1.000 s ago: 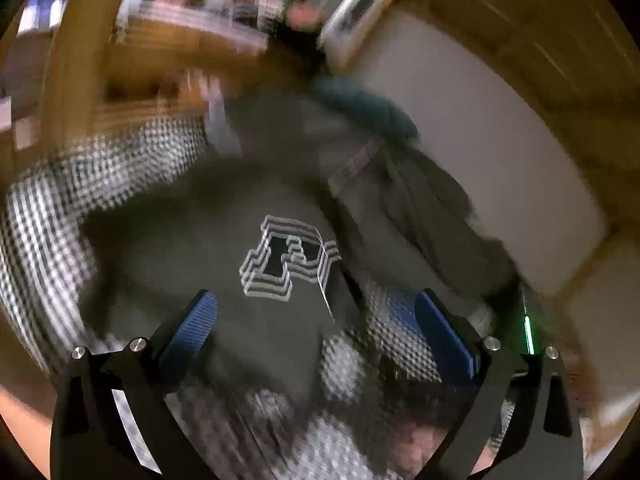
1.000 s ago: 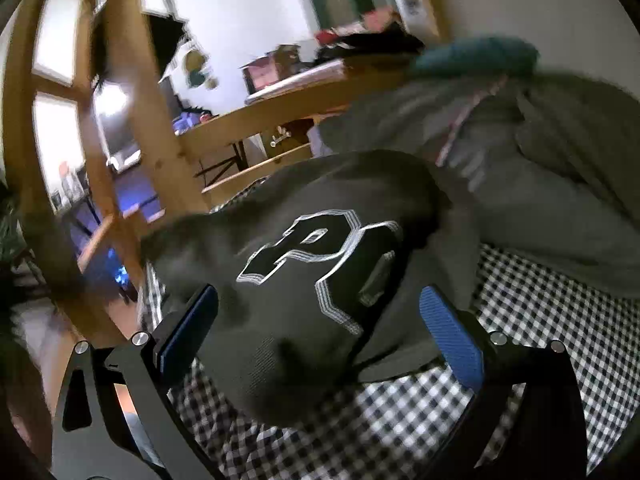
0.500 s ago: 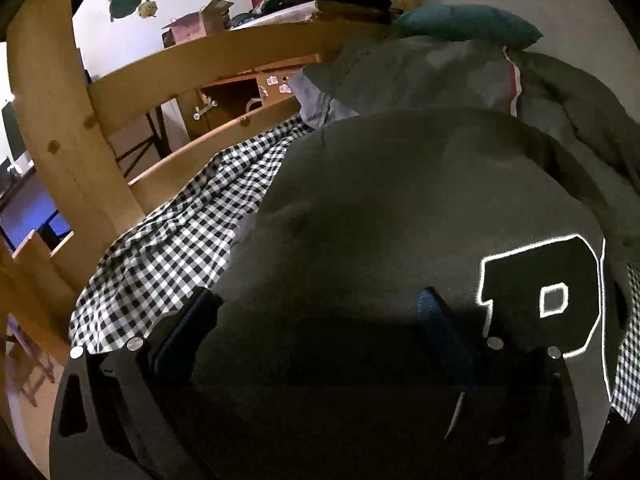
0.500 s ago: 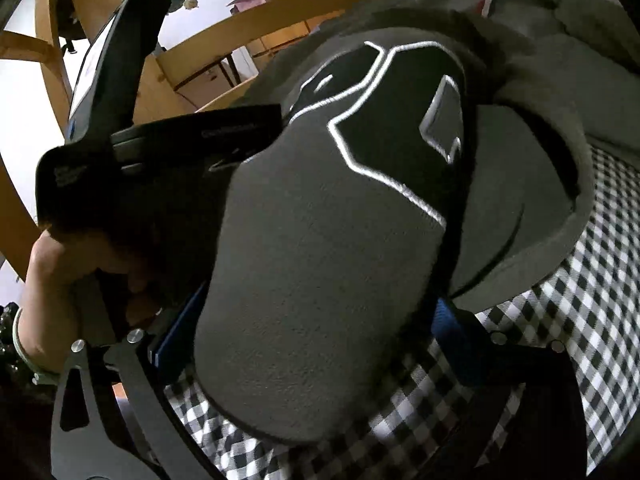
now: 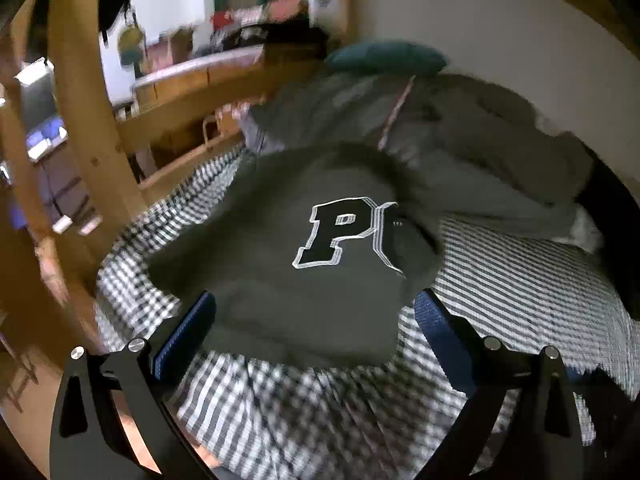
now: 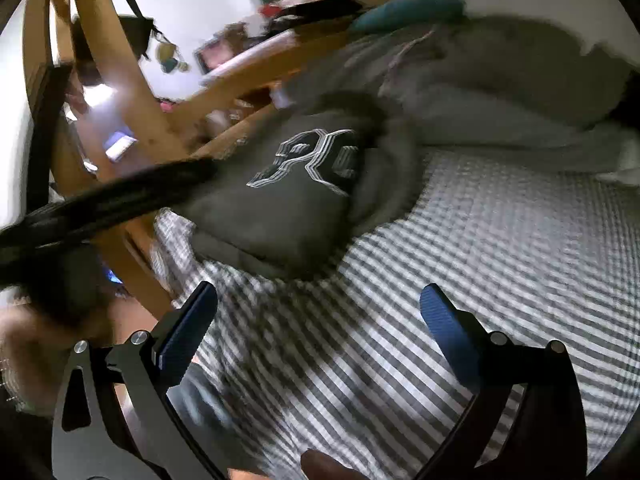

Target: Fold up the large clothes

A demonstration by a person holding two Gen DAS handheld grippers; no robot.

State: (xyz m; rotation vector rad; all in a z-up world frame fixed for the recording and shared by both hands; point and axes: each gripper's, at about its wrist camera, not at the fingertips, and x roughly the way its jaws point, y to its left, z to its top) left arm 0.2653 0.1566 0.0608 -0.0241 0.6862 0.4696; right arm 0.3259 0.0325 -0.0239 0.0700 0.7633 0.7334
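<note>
I see the dark grey sweatshirt [image 5: 304, 256] lying bunched on the checked bedsheet [image 5: 520, 280], its black letter print with white outline [image 5: 340, 236] facing up. My left gripper [image 5: 316, 320] hovers just before the garment's near edge, fingers [image 5: 186, 334] spread wide, with cloth showing between them but nothing clamped. From my right gripper [image 6: 320, 320] the sweatshirt [image 6: 288, 200] sits farther off, towards the wooden bed rail [image 6: 240, 80], and only bare bedsheet [image 6: 480, 260] lies between its fingers [image 6: 444, 328], which are also wide apart and hold nothing. Behind the sweatshirt a grey duvet [image 5: 480, 152] is heaped against the white wall, with a teal pillow [image 5: 384, 56] at its far end. Both views are blurred. A dark streak crosses the left of the right view; I cannot tell what it is.
</note>
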